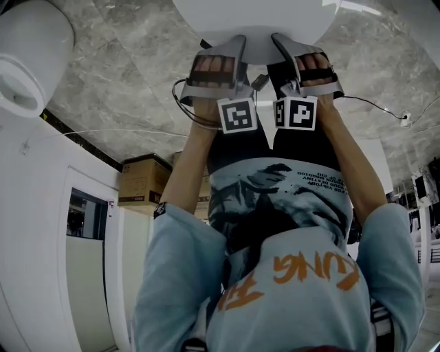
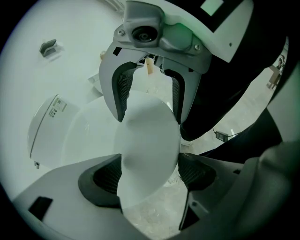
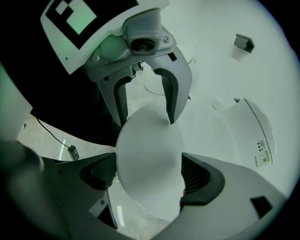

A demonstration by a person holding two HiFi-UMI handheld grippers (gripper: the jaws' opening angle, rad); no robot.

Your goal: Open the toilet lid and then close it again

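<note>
1. Reaching out to a glossy white, rounded plastic toilet lid (image 1: 254,17), a person in a pale blue top with orange lettering (image 1: 295,275) fills the nearest part of the head view.
2. Just short of the lid, the person holds two grey two-jaw tools, each carrying a cube of black-and-white square markers. They sit side by side at the lid's front rim, the left gripper (image 2: 151,172) left of the rim's middle and the right gripper (image 3: 148,174) right of it.
3. The left gripper's jaws pinch the lid. The rim fills the space between them and meets both ribbed black pads (image 2: 105,180).
4. The right gripper's jaws are spread to their full width and straddle the same rim. The lid lies between them, close against each pad, with no squeeze to be seen.
5. The lid's front rim sits inside both sets of jaws at once. Pale grey marble floor (image 2: 150,218) shows beneath that rim in both gripper views.
6. Behind the lid is the white rounded rear part of the toilet (image 3: 248,126), which bears a small printed label.
7. Beyond the lid, a small grey bracket (image 3: 244,42) sits on a white wall.
8. Farther off, a thin black cable (image 1: 371,104) trails across the floor to the right of the lid. A brown cardboard box (image 1: 144,180) and a white rounded fixture (image 1: 27,62) are well apart from the lid on its left.
</note>
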